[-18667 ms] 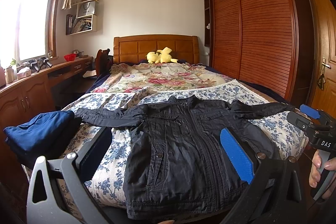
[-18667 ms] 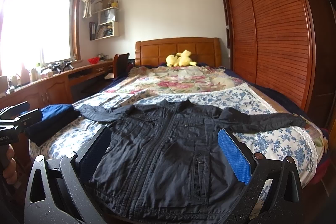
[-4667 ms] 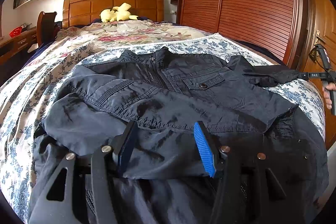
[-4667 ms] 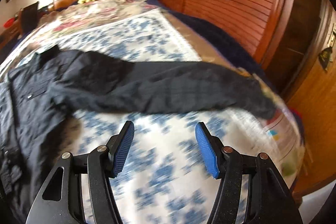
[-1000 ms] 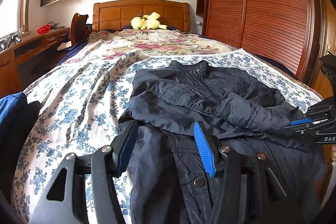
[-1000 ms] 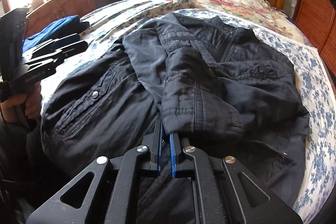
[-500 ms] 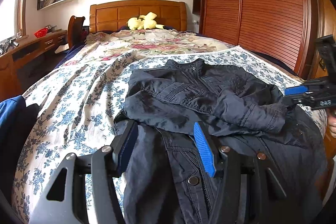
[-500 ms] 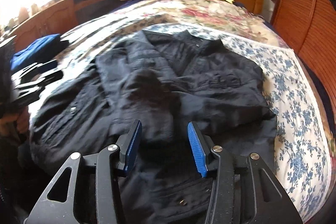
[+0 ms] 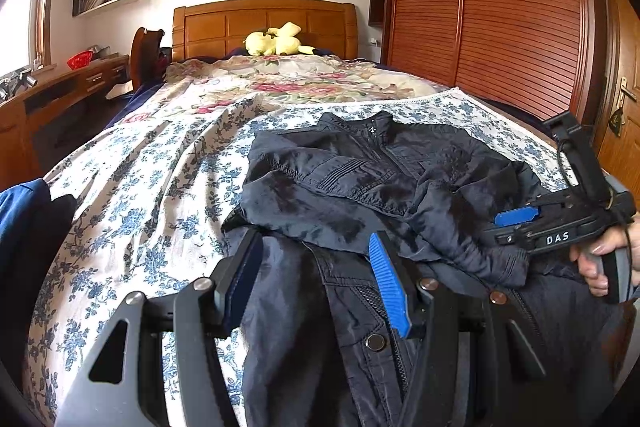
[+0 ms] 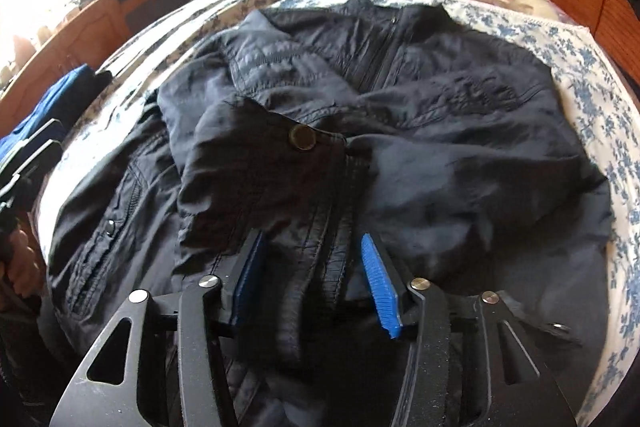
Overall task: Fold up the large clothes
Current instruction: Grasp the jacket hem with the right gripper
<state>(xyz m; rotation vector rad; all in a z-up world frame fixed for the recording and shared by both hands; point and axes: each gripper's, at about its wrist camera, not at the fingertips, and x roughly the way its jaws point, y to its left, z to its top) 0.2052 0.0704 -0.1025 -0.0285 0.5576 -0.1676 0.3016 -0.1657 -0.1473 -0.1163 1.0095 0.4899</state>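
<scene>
1. Left wrist view: jacket, dark navy, lies on the near end of the bed, on a blue-flowered sheet. Its collar points toward the wooden headboard, and both sleeves are folded in across the chest.
2. Same view: the left gripper has its jaws spread, with blue pads on both. It hovers over the jacket's lower front near a snap button; the pads press on nothing.
3. Same view: the right gripper comes in from the right edge, held by a hand, its blue pad just over the folded sleeve cuff.
4. Same view, around the bed: a yellow plush toy sits by the headboard, a slatted wooden wardrobe stands at right, and a folded blue garment lies at the left edge.
5. Right wrist view: the jacket fills the frame, somewhat blurred, with a sleeve cuff and its round button lying across the middle.
6. Same view: the right gripper is opening, its jaws well apart. Creased jacket cloth lies under the gap, but neither pad pinches it.
7. Same view: the left gripper shows at the left edge, too blurred to read its jaws there.
</scene>
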